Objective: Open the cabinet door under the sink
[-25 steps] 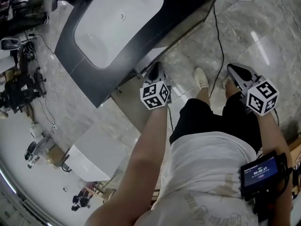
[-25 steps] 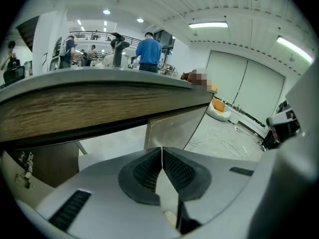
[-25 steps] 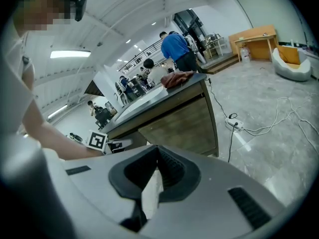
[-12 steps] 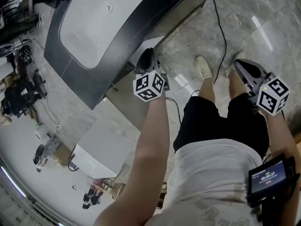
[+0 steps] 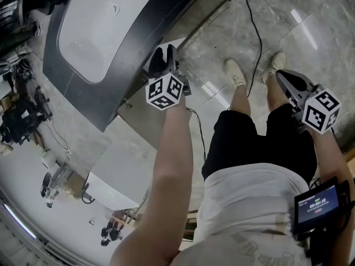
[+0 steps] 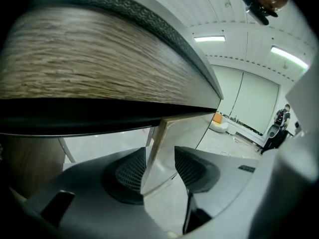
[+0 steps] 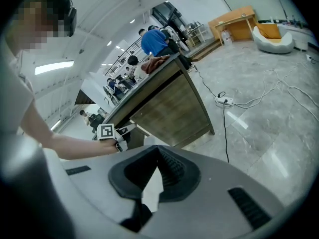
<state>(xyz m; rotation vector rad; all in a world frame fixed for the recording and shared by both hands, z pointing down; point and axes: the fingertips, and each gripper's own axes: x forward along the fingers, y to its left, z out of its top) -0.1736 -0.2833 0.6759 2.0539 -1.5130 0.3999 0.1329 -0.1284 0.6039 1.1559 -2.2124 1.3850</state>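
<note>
A dark counter with a white sink tops the wood-grain cabinet. My left gripper reaches under the counter's front edge. In the left gripper view the cabinet door stands ajar, its thin edge between the jaws of the left gripper. Those jaws are opening. The edge lies close to the left pad, and a gap shows at the other pad. My right gripper hangs shut and empty over the floor, away from the cabinet; its closed pads show in the right gripper view.
A black cable runs across the marble floor to a power strip. The person's shoes stand just before the cabinet. A white fixture sits left of the person. Several people stand far behind the counter.
The left gripper has shifted up and left along the counter's front edge. The right gripper has drifted slightly at the right. The person's feet have moved apart.
</note>
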